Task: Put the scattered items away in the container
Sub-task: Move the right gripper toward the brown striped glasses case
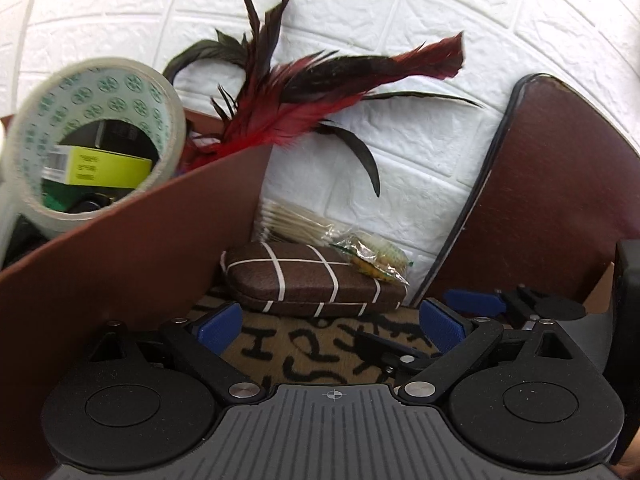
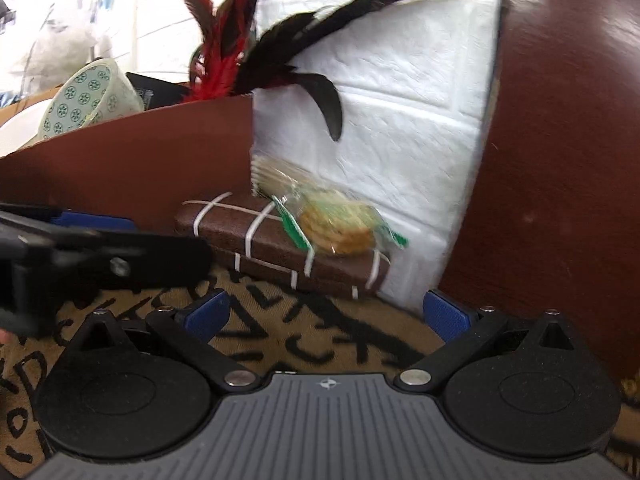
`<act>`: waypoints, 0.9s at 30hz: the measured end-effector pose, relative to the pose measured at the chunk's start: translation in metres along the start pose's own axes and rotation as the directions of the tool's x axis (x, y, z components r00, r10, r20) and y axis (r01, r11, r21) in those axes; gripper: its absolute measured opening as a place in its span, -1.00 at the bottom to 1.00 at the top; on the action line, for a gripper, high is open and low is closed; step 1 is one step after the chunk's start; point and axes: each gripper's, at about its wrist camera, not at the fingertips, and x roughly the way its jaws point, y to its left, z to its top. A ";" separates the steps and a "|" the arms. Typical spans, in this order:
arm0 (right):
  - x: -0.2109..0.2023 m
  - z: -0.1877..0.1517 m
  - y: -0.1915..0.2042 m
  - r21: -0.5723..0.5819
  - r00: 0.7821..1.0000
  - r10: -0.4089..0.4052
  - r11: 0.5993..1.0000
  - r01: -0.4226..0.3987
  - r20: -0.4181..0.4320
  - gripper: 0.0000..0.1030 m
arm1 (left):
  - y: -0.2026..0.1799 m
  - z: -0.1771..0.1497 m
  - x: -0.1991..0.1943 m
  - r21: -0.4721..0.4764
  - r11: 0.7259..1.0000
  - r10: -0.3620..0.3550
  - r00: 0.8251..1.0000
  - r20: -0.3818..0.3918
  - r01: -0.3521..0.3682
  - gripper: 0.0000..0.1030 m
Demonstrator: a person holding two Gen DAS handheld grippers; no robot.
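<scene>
Lying beyond both spread claws, glasses case

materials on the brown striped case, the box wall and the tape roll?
Case: looks like textured faux leather or fabric, matte, grainy brown with white stripes; could be a hard shell underneath.
Box wall: smooth brown sheet, likely coated cardboard or leatherette, thin edge, faint sheen.
Tape roll: translucent plastic tape on a printed core, likely paper.
</scene>
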 end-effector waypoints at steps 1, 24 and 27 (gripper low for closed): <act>0.003 0.002 0.000 -0.011 1.000 0.008 1.000 -0.008 -0.001 0.99 | 0.001 0.001 0.002 -0.005 1.000 -0.007 1.000 -0.003 0.007 0.95; 0.021 0.008 0.008 -0.064 0.994 0.078 0.994 -0.083 -0.074 0.94 | 0.019 0.006 0.037 -0.097 0.992 -0.094 0.987 -0.127 0.082 0.19; 0.004 0.000 0.018 -0.074 0.994 0.092 0.993 -0.096 -0.059 0.94 | 0.015 0.003 0.030 -0.082 0.993 -0.100 0.985 -0.137 0.090 0.17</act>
